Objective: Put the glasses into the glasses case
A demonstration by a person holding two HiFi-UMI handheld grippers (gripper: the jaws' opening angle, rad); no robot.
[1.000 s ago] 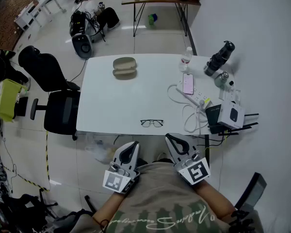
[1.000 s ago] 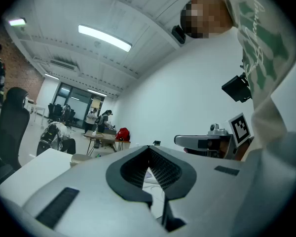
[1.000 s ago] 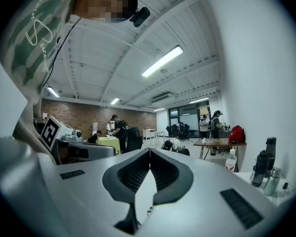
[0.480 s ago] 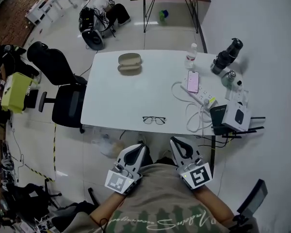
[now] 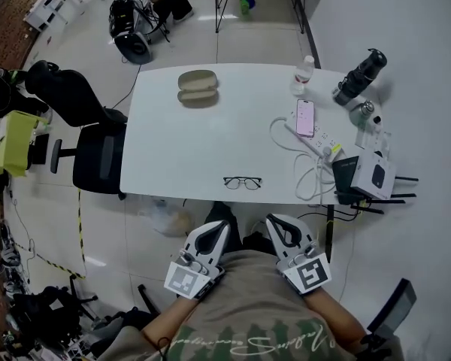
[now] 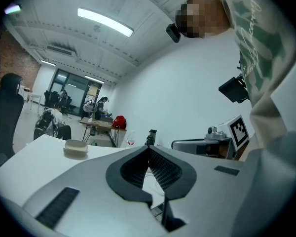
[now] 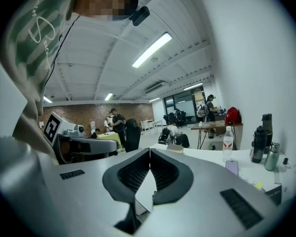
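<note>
The black thin-framed glasses lie unfolded near the front edge of the white table. The beige glasses case lies open at the far left of the table, and shows small in the left gripper view and in the right gripper view. My left gripper and right gripper hang below the table's front edge, close to the person's body, both short of the glasses. Each is shut with nothing held, jaw tips meeting. The jaws hide the glasses in both gripper views.
On the table's right side lie a phone, a white power strip with looped cables, a water bottle, a black flask and boxes. A black office chair stands at the left.
The head view has shifted a little, so the table sits slightly higher in the frame. Both grippers stay shut near the body. Glasses and case have not moved.
</note>
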